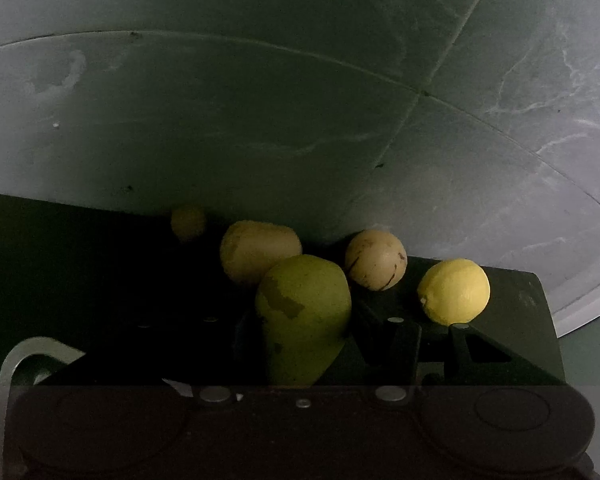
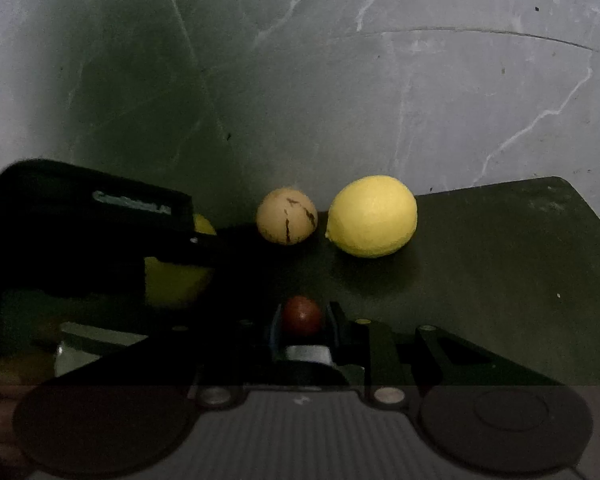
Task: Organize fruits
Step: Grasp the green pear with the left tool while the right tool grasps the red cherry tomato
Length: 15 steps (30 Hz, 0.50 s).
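Green mango [image 1: 304, 316] in left fingers [image 1: 404, 344], red fruit [image 2: 301, 315] — right fingers [image 2: 336, 320].

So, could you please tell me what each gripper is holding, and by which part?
The left gripper holds the green mango around its lower body. The right gripper clamps the small red fruit by its sides.

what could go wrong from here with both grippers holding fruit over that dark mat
1. The green mango looks big and tapered for the left gripper; it may slip or twist out.
2. The lemon and the pale streaked fruit are round and lie loose close together on the dark mat; a nudge could roll either onto the floor.
3. The right gripper holds a small red fruit close to the left one; they might collide.
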Motion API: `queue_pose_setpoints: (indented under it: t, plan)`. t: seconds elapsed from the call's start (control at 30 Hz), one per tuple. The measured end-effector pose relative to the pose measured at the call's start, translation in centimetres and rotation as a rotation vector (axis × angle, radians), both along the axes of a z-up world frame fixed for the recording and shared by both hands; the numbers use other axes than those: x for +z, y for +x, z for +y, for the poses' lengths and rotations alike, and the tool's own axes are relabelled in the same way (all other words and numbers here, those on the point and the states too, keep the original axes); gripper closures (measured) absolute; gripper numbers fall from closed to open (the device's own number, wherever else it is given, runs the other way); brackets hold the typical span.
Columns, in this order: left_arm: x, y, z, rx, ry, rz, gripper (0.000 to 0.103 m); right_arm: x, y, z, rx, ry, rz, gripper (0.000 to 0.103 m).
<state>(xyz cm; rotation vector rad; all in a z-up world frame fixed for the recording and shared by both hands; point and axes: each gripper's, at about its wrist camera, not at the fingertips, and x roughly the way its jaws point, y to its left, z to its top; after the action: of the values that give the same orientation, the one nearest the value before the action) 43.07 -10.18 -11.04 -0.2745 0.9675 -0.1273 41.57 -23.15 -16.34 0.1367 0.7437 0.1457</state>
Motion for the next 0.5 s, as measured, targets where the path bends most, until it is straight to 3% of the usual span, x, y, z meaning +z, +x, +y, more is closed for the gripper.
queue_pose_setpoints:
  t: [0.5]
  plan:
    - [0.7, -1.4, 1.2, -0.005, -0.010, -0.010, 0.049, -0.7, 1.3, 0.6, 0.012, -0.057, -0.007, 0.076]
